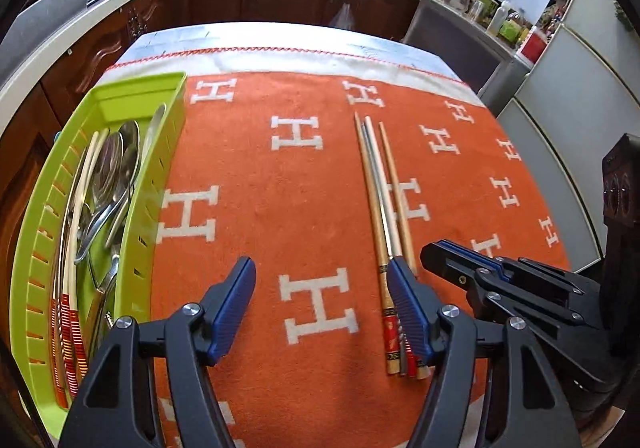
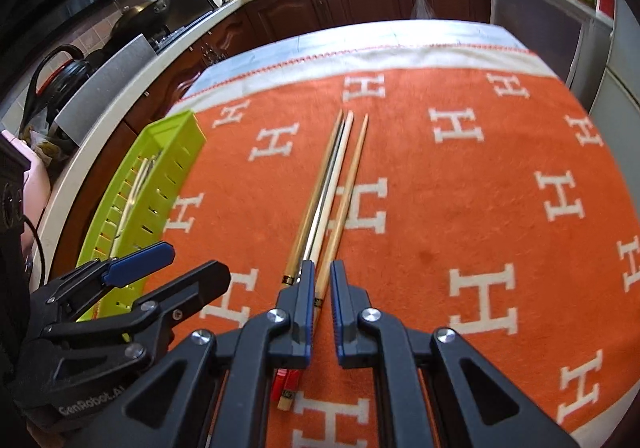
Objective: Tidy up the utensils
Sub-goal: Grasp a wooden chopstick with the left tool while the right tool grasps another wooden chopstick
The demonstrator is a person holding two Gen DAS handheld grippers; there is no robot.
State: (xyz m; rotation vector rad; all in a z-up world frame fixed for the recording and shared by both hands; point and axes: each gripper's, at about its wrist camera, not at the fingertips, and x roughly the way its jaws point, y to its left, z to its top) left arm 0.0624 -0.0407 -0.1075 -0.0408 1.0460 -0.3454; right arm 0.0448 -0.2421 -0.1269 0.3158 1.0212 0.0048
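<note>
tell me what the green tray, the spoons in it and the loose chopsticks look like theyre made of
Green tray: looks like moulded plastic, glossy lime with slotted walls.
Spoons: likely stainless steel, with a mirror-like grey shine.
Loose chopsticks: three seem wood or bamboo, matte tan or cream with red printed ends; one is grey, possibly metal.

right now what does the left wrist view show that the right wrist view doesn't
Only the left wrist view shows inside the green tray: spoons and red-handled chopsticks. It also shows the left gripper from behind, jaws apart over bare cloth.

Only the right wrist view shows the right gripper from behind, jaws nearly together above the loose chopsticks, and the stove area on the left.

Both show the orange cloth, the tray, the loose chopsticks and the kitchen counter.
</note>
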